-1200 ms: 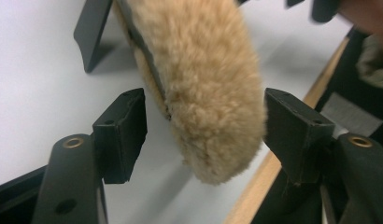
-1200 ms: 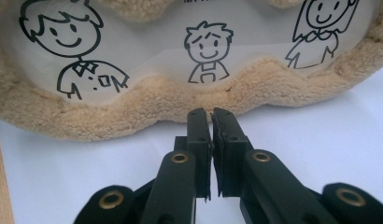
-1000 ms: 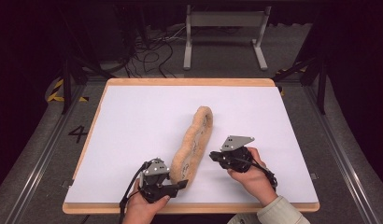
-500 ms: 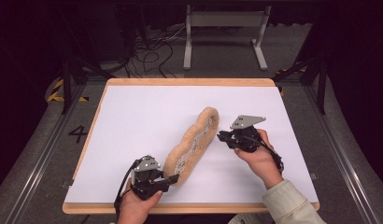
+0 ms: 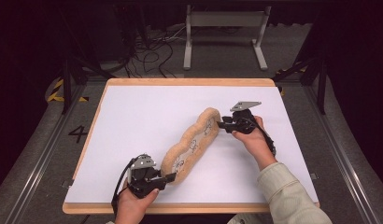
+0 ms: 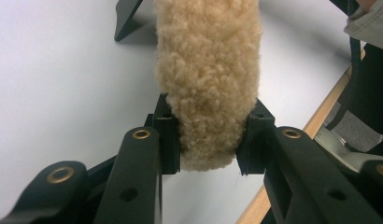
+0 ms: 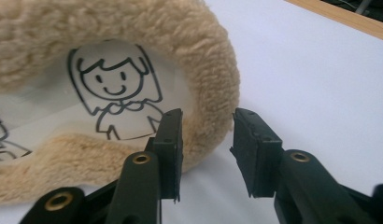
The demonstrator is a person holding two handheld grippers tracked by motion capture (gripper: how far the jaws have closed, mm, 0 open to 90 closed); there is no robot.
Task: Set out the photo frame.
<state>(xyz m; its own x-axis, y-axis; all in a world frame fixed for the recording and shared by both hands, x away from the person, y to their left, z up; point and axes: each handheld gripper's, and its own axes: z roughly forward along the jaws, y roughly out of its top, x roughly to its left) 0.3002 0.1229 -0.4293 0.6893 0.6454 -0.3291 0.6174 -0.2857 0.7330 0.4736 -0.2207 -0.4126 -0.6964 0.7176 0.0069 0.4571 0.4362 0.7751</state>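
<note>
left gripper (image 5: 168,178) fingers clamp fleecy pouch (image 5: 192,144) end; right gripper (image 5: 219,124) fingers straddle rim, apart

High view looks forward-down over whole table (image 5: 133,112); both gripper views sit close behind own jaws, each facing an opposite end of same fleece pouch (image 6: 206,74), which all views share.
</note>
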